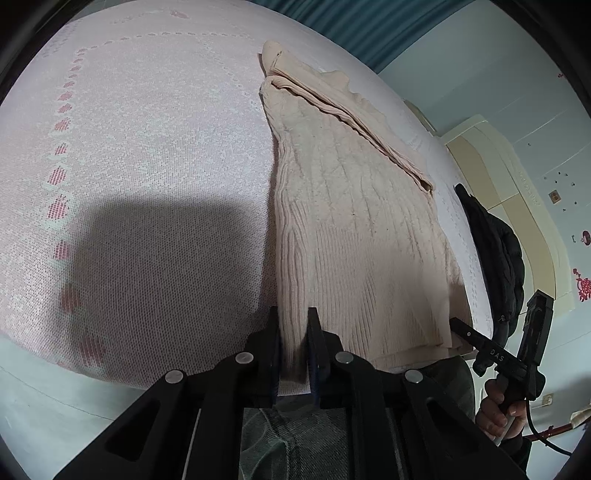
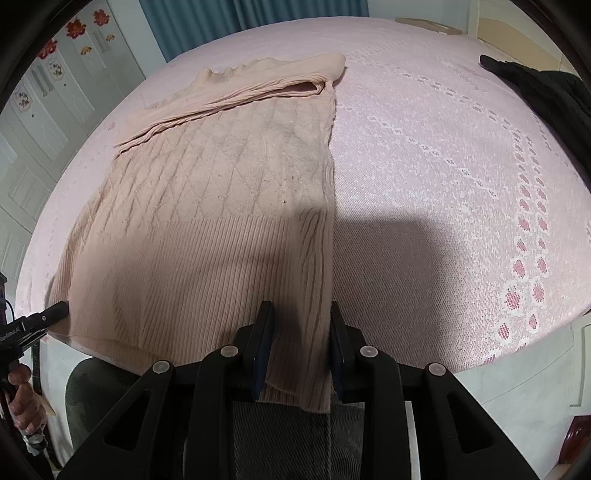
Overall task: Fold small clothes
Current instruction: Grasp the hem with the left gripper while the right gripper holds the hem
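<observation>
The near hem of the pale pink cable-knit sweater (image 1: 354, 229) drops over the bed's near edge and is cut off behind both tools, so its lowest corners are hard to follow. In the left wrist view the left tool (image 1: 293, 332) has its fingers set narrowly apart with a ribbed corner of the hem bunched between them; the fabric fills the gap, and the tool appears closed on it. In the right wrist view the right tool (image 2: 300, 332) stands wider, its fingers on either side of the sweater's right hem corner, which hangs between them; whether the pads actually press the cloth cannot be told. The right tool also shows at the right edge of the left view, its tip at the other hem corner, held in the person's hand (image 1: 496, 410).

The sweater lies lengthwise on the bed, the neck at the far end, with a sleeve (image 2: 236, 99) folded across the upper chest. A broad shadow covers the near part of the bedspread (image 2: 443, 155), pink with a white and red flower border. A dark jacket (image 2: 546, 88) lies at the far right of the bed, partly cut off. Beyond the bed hang teal curtains (image 2: 207, 26), with white wardrobe doors (image 2: 55, 85) bearing flower stickers on the left.
</observation>
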`<action>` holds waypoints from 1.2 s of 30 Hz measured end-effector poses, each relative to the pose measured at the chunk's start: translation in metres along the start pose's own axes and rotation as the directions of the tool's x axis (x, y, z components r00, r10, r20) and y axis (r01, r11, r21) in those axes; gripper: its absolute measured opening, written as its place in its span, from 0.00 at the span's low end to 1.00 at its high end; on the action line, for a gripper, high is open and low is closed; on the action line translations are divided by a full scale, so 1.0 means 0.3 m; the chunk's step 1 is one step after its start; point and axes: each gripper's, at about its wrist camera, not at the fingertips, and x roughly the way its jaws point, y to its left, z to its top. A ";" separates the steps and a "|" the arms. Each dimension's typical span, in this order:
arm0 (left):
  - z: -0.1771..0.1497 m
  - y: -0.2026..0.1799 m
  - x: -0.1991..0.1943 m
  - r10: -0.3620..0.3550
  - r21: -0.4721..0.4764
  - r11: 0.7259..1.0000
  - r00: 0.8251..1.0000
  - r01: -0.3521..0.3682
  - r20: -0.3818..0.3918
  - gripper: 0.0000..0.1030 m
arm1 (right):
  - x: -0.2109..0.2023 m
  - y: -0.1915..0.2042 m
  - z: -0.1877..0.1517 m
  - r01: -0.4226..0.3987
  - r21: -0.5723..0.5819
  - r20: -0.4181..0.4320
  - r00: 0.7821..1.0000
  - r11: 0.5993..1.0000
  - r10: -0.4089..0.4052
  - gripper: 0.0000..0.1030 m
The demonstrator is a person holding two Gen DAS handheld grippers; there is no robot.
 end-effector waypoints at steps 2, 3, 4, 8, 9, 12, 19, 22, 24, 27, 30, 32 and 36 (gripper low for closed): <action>-0.001 0.000 -0.001 0.004 -0.002 1.000 1.000 -0.004 0.003 0.10 | -0.001 0.002 -0.001 0.002 -0.001 0.001 1.000 1.000 -0.002 0.26; 0.000 -0.001 -0.001 0.006 -0.001 1.000 1.000 -0.006 0.005 0.10 | -0.001 0.003 -0.002 0.003 -0.002 0.002 1.000 1.000 -0.003 0.26; 0.000 0.000 -0.003 0.008 0.001 1.000 1.000 -0.008 0.007 0.09 | -0.002 0.003 -0.003 0.004 -0.003 0.002 1.000 1.000 -0.004 0.26; 0.000 -0.001 -0.007 0.010 0.001 1.000 1.000 -0.010 0.013 0.08 | -0.004 0.009 -0.005 0.012 -0.012 0.006 1.000 1.000 -0.012 0.26; 0.000 -0.001 -0.007 0.008 -0.002 1.000 1.000 -0.008 0.014 0.08 | -0.004 0.009 -0.005 0.013 -0.014 0.007 1.000 1.000 -0.013 0.25; 0.000 0.002 -0.009 0.004 -0.012 1.000 1.000 -0.004 0.017 0.08 | -0.005 0.005 -0.006 0.015 -0.010 0.010 1.000 1.000 -0.015 0.20; 0.004 0.000 -0.020 0.000 -0.021 1.000 1.000 0.001 0.026 0.07 | -0.009 -0.017 -0.010 -0.010 0.023 0.017 1.000 1.000 0.010 0.09; 0.008 -0.009 -0.029 -0.001 -0.011 1.000 0.999 0.001 0.034 0.07 | -0.013 -0.020 -0.012 -0.020 0.026 0.023 1.000 0.999 0.019 0.07; 0.014 -0.012 -0.035 -0.005 -0.008 1.000 0.999 0.005 0.038 0.07 | -0.014 -0.020 -0.012 -0.026 0.029 0.025 0.999 0.999 0.025 0.06; 0.021 -0.013 -0.039 -0.005 -0.004 1.000 0.999 0.005 0.036 0.07 | -0.015 -0.025 -0.014 -0.036 0.037 0.022 0.999 0.999 0.035 0.06; 0.021 -0.014 -0.038 -0.001 -0.002 1.000 0.999 0.001 0.032 0.07 | -0.018 -0.026 -0.018 -0.038 0.039 0.019 0.999 0.999 0.037 0.07; 0.019 -0.009 -0.030 0.004 -0.004 1.000 1.000 -0.003 0.021 0.07 | -0.021 -0.021 -0.022 -0.033 0.029 0.016 0.999 0.999 0.032 0.07; 0.009 0.009 -0.008 0.002 -0.024 1.000 1.000 -0.002 -0.004 0.07 | -0.020 -0.019 -0.023 -0.033 0.028 0.014 0.999 0.999 0.033 0.07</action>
